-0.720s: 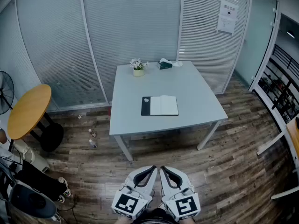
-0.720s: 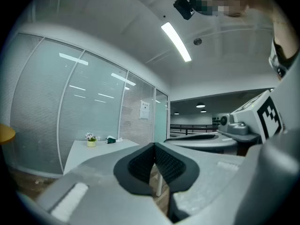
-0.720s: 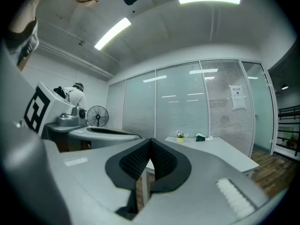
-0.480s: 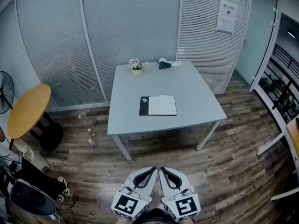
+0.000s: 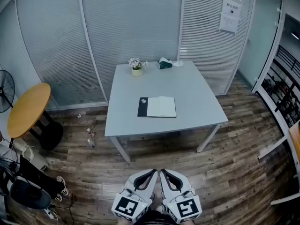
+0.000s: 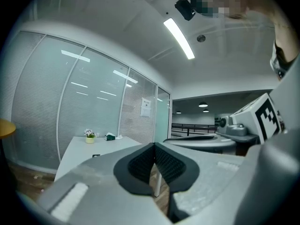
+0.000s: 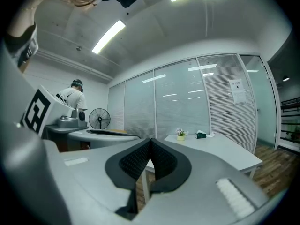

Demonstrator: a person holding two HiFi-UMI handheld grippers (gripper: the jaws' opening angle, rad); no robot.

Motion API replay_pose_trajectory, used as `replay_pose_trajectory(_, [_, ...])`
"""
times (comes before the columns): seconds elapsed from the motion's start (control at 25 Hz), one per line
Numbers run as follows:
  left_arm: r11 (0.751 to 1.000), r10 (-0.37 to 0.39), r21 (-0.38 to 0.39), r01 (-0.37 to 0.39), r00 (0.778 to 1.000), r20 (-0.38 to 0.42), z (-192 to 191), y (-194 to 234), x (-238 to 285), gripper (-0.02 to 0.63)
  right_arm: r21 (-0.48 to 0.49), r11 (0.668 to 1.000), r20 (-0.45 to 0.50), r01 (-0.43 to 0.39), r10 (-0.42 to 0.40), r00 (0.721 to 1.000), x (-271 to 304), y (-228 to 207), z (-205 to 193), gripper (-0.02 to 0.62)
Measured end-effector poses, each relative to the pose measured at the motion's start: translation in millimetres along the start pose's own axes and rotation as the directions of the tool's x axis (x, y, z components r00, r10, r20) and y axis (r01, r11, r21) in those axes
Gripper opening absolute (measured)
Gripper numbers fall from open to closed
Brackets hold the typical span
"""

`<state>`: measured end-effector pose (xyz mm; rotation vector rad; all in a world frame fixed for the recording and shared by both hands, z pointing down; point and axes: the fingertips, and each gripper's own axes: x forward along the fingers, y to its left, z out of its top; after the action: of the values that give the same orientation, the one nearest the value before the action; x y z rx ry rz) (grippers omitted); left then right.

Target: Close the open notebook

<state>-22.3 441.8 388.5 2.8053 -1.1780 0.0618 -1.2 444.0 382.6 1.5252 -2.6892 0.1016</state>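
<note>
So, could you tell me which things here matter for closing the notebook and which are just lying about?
For the job: open black-covered notebook with white pages; left gripper, right gripper, both shut.
Lying about: small potted flowers; dark green tissue box; round wooden table; black fan.

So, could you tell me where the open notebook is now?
Head view: the black-covered open notebook lies flat on the pale grey table, toward its front edge.

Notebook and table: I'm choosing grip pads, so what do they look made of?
Notebook: matte white paper pages; dark cover at the left, possibly leatherette. Table: smooth pale grey top, likely laminate; white legs look like painted metal.
</note>
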Motion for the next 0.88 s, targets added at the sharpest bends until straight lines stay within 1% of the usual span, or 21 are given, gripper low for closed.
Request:
replay_pose_trajectory(0.16, [1.000, 0.007, -0.027, -0.007, 1.000, 0.001, 1, 16, 21, 0.005, -0.015, 1.000, 0.002, 0.014, -0.014, 1.000, 20, -17, 1, 0.003])
replay_pose_trajectory(0.28, [1.000, -0.007, -0.022, 0.007, 1.000, 0.012, 2, 34, 41, 0.005, -0.022, 1.000, 0.002, 0.019, -0.019, 1.000, 43, -31, 1, 0.003])
replay_pose_trajectory(0.68, [0.998, -0.061, 0.005, 0.061, 0.998, 0.006, 14, 117, 121, 0.005, -0.025, 0.998, 0.001, 0.052, -0.052, 0.999, 146, -84, 10, 0.003])
replay_pose_trajectory(0.88, [0.998, -0.067, -0.010, 0.067, 0.998, -0.003, 17, 156, 146, 0.005, -0.032, 0.997, -0.011, 0.073, -0.073, 0.997, 188, -100, 15, 0.003])
